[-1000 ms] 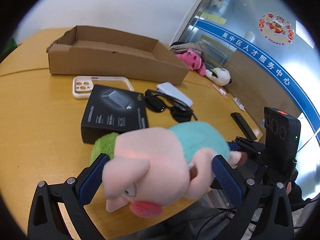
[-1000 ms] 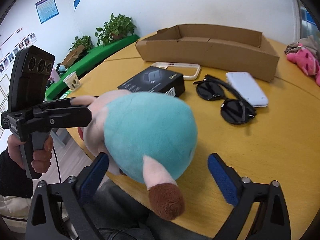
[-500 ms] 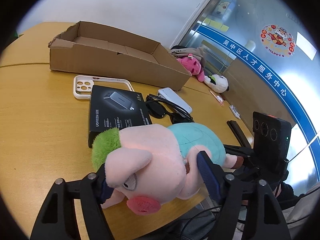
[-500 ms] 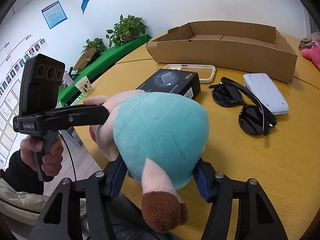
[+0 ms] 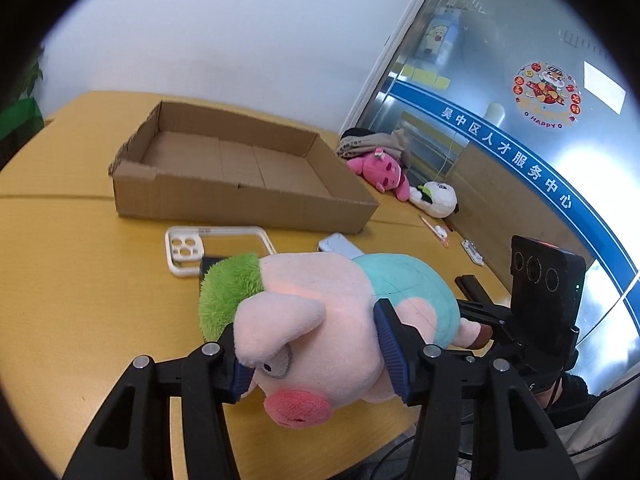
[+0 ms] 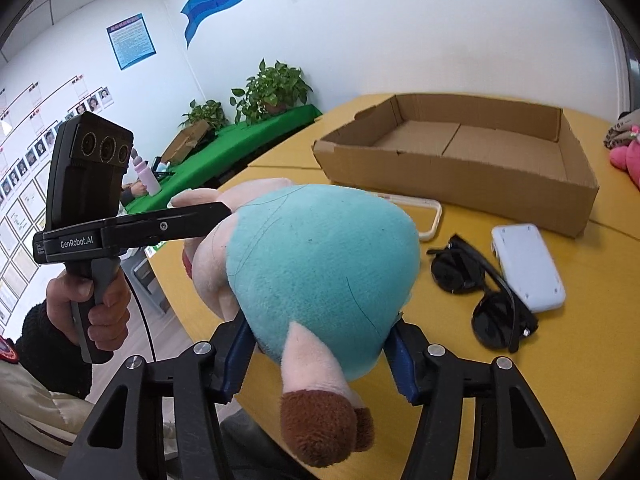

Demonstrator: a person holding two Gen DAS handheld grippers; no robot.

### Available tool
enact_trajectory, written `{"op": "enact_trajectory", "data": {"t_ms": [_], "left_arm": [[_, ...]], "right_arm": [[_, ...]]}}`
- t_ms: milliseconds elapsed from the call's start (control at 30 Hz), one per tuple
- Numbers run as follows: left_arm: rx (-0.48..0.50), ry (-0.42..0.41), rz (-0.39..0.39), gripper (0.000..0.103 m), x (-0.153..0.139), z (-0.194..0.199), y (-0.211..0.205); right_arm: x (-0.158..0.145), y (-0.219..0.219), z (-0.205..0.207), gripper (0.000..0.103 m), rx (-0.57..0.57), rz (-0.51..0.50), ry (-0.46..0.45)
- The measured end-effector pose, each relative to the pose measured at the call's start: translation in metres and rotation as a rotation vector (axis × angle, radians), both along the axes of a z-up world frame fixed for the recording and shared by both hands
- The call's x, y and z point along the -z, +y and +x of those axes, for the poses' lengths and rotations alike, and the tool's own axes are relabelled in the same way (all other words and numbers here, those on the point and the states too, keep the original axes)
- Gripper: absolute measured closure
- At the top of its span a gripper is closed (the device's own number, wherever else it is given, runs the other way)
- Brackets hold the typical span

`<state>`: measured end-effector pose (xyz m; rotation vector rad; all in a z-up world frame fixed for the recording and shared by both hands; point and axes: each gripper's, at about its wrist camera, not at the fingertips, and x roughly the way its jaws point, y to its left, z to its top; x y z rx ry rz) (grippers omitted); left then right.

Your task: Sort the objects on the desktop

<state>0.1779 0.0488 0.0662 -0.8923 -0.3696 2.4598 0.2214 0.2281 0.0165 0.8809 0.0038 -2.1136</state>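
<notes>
A pink plush pig (image 5: 320,312) with green hair and a teal body (image 6: 320,264) is held above the yellow table. My left gripper (image 5: 312,352) is shut on its head. My right gripper (image 6: 320,344) is shut on its teal rear end, from the opposite side. An open, empty cardboard box (image 5: 240,168) (image 6: 472,156) stands at the back of the table. A white phone case (image 5: 200,244), black sunglasses (image 6: 476,300) and a white power bank (image 6: 528,264) lie between the pig and the box. The pig hides the black box.
A pink plush toy (image 5: 380,168) and a white plush toy (image 5: 436,200) lie at the table's far right by the glass wall. A black object (image 5: 468,284) and small items lie near the right edge. Potted plants (image 6: 272,88) stand beyond the table.
Both grippers have closed on the pig and lifted it off the table. The view has risen, so the inside of the cardboard box now shows.
</notes>
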Motion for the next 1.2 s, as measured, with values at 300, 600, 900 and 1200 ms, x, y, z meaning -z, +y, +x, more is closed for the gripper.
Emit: {"op": "enact_trajectory", "data": {"t_ms": [300,600,900,1200], "left_arm": [[0.0,0.127,-0.034,0.051,-0.053,-0.042,-0.012],[0.013,0.235,-0.05,0.051,-0.099,-0.112,-0.016],[0.028,0.337,-0.041,0.051,-0.145,-0.193,-0.03],[0.001,0.4,-0.048,0.051,-0.189,-0.276,-0.056]], "right_arm": [[-0.048,-0.019,-0.038,0.04,0.016,-0.021,0.135],[-0.096,-0.031,-0.106,0.042,0.044,-0.058,0.229],[-0.153,-0.046,-0.191,0.043,0.053,-0.072,0.326],[-0.204,-0.076,-0.285,0.043,0.013,-0.095,0.378]]}}
